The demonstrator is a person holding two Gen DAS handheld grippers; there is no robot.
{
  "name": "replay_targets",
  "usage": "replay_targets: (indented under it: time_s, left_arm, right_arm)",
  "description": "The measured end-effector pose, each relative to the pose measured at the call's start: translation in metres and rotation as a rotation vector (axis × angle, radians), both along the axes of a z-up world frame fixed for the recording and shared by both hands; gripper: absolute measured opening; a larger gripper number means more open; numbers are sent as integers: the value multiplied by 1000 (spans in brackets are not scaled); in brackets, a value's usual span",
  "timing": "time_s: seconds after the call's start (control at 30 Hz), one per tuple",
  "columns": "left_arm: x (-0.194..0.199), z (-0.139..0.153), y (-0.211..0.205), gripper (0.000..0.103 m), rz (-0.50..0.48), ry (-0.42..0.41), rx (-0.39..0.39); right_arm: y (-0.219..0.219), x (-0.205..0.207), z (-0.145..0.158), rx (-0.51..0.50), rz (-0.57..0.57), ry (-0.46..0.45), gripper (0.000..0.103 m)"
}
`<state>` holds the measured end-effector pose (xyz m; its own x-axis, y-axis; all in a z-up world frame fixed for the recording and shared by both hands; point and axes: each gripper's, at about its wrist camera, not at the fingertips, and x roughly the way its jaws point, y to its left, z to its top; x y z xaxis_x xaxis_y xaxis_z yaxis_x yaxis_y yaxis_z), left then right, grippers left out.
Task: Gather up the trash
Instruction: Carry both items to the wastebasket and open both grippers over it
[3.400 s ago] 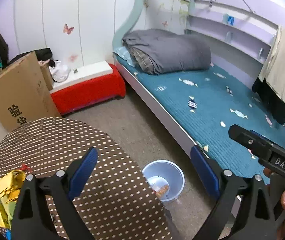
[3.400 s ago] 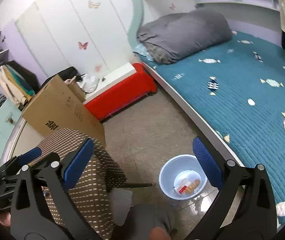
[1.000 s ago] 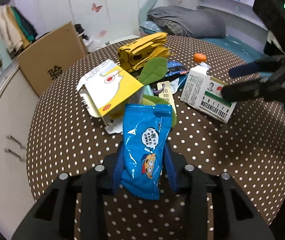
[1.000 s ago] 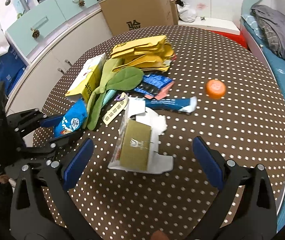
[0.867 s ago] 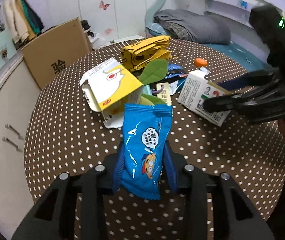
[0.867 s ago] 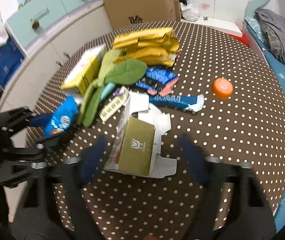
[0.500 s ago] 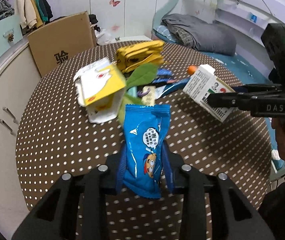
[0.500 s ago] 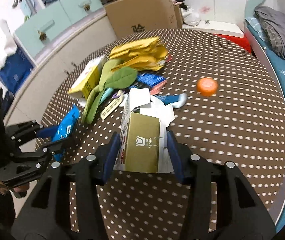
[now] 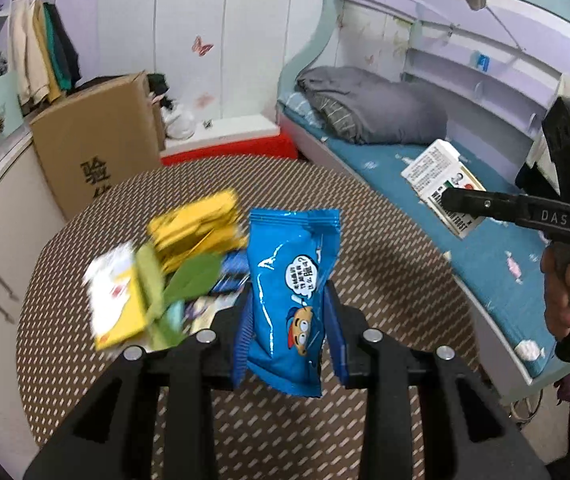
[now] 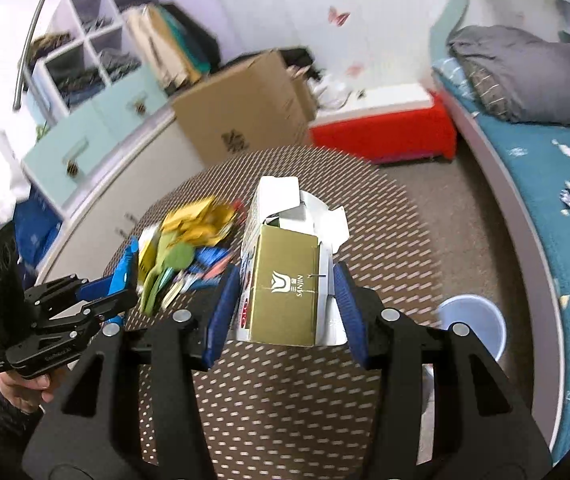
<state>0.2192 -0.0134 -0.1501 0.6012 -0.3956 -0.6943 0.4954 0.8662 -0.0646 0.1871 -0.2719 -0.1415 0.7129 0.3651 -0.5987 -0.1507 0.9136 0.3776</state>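
My left gripper point(image 9: 290, 334) is shut on a blue snack packet point(image 9: 291, 300), which stands upright between the blue pads, lifted above the brown dotted round table point(image 9: 365, 248). My right gripper point(image 10: 285, 306) is shut on a torn white-and-gold carton point(image 10: 285, 296), also held clear of the table point(image 10: 285, 408). In the left wrist view the same carton point(image 9: 439, 182) hangs at the right over the bed. The right wrist view shows the left gripper point(image 10: 123, 280) at the left. The remaining trash pile point(image 9: 173, 276) of yellow packs, green leaf shapes and wrappers lies blurred on the table.
A light blue bin point(image 10: 471, 320) stands on the floor between table and bed point(image 10: 557, 208). Behind the table are a cardboard box point(image 9: 93, 160), a red bench point(image 9: 229, 148) and pale cabinets point(image 10: 97, 160). A hand point(image 9: 565, 292) grips the right tool.
The right gripper closed on the carton and lifted it off the table. The left gripper rose with the blue packet. Both views swung up towards the bed and wall.
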Motion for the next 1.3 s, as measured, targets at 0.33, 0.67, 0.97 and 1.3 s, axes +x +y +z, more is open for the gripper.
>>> replay_targets:
  time_s: [0.33, 0.67, 0.97, 1.3]
  left_arm:
    - [33, 24, -81, 32, -60, 12, -87]
    - [52, 18, -152, 32, -117, 56, -100]
    - [74, 4, -200, 32, -145, 101, -71]
    - [90, -31, -279, 32, -237, 166, 2]
  right_arm:
    - [-115, 6, 3, 24, -233, -17, 48]
    - [-184, 35, -53, 81, -353, 98, 48]
    - [-217, 71, -135, 160, -397, 260, 60]
    - [-259, 49, -169, 291, -500, 296, 84]
